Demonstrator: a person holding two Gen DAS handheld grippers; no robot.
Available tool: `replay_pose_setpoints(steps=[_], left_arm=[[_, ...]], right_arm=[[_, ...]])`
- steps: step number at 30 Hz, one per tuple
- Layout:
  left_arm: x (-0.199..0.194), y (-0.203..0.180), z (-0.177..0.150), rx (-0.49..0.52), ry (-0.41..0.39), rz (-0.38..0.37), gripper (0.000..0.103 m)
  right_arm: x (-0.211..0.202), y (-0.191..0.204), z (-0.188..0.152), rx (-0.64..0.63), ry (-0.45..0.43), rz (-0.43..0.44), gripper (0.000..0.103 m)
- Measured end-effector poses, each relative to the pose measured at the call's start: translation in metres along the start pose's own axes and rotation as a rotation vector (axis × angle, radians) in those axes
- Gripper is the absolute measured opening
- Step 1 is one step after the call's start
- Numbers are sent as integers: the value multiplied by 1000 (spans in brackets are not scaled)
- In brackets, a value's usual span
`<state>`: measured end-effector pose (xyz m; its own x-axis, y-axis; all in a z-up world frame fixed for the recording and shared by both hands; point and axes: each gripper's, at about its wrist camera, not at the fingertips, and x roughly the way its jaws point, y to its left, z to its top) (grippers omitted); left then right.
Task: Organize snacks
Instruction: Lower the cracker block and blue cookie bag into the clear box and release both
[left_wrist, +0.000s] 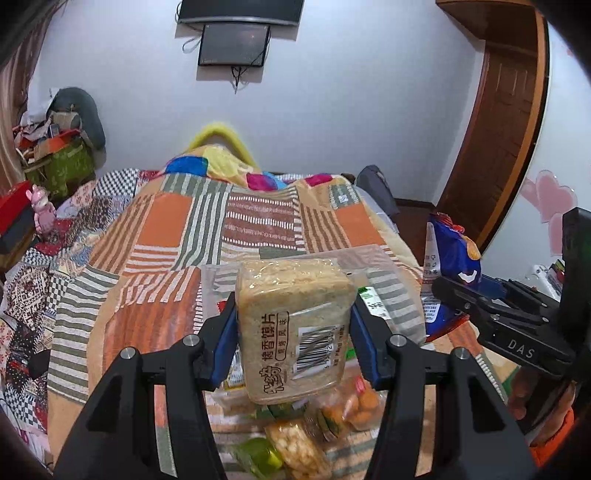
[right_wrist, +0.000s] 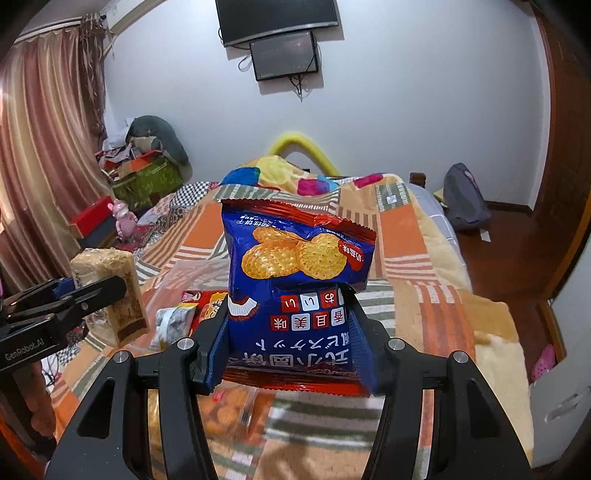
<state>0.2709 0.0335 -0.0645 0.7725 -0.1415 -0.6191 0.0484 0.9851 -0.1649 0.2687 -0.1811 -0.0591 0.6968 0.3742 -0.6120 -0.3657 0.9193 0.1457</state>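
While your left gripper (left_wrist: 293, 325) clamps the stiff toasted-bun pack (left_wrist: 293, 325) and your right gripper (right_wrist: 291, 332) pinches the puffy, crushable cracker bag (right_wrist: 295, 266) low, both above the bed (left_wrist: 184, 229), squeeze lightly

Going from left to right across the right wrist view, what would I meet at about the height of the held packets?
Left tool holding the beige rusk packet → small grey-white sachet → red snack packet → blue biscuit bag in the right tool.
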Motion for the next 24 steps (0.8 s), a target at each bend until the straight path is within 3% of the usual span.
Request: replay_pose_setpoints(steps=[7,15,24], left_arm=[[48,9,2,-46,101,-52,55],[93,13,-4,-83,163,-37,56],[88,9,-11,-44,162,3,57]], right_arm=[[31,6,-2,-36,66,-3,53],[61,4,-12,-56,141,-23,54],[53,-1,-12,-40,148,-21,67]])
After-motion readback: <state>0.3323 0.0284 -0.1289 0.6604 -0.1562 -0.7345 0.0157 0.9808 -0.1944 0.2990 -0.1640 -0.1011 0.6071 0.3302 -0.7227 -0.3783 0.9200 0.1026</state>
